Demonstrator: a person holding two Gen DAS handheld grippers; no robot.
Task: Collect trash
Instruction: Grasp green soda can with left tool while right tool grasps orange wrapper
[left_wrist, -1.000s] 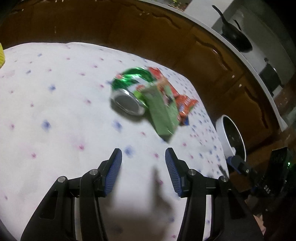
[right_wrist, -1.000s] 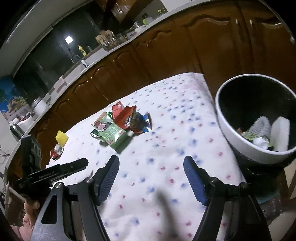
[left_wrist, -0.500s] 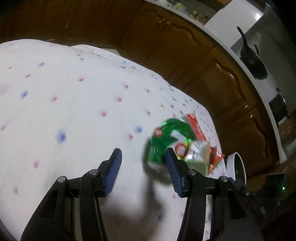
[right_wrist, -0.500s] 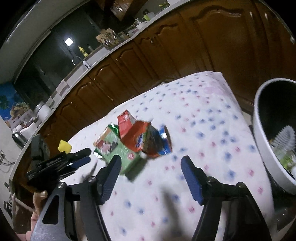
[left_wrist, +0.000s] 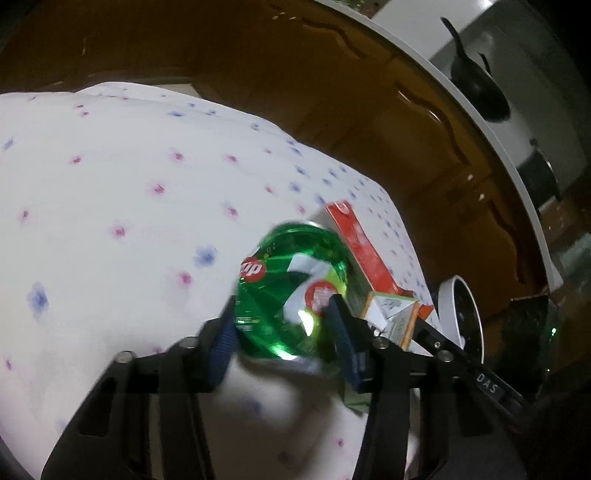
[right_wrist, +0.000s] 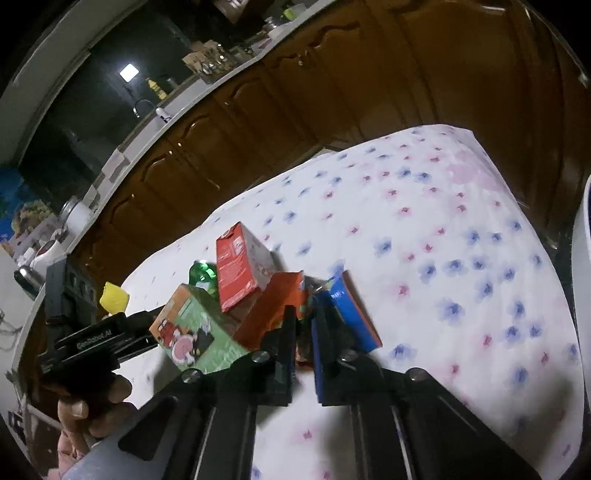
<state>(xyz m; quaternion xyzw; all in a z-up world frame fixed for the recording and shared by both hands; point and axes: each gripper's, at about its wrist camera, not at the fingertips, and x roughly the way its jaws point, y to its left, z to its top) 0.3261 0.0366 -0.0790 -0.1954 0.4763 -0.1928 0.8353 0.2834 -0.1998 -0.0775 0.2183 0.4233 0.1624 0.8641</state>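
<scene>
A crushed green soda can (left_wrist: 291, 291) lies on the white flowered tablecloth (left_wrist: 110, 184). My left gripper (left_wrist: 282, 321) has the can between its blue pads; the jaws are closing and both pads touch its sides. My right gripper (right_wrist: 304, 325) is shut on a crumpled orange and blue snack wrapper (right_wrist: 273, 306), pinched between its fingers. Beside the wrapper stand a red carton (right_wrist: 240, 266) and a green carton (right_wrist: 192, 328). The red carton (left_wrist: 354, 240) shows behind the can in the left wrist view.
A white bin with a dark inside (left_wrist: 458, 314) stands past the table's right end; its rim (right_wrist: 583, 277) cuts the right wrist view. A yellow sponge (right_wrist: 114, 301) lies at the table's far left. A hand (right_wrist: 92, 406) holds the left gripper's body. Brown cabinets run behind.
Both grippers moved in on the trash pile. The left jaws narrowed around the green can. The right jaws went from wide apart to shut on the wrapper.
</scene>
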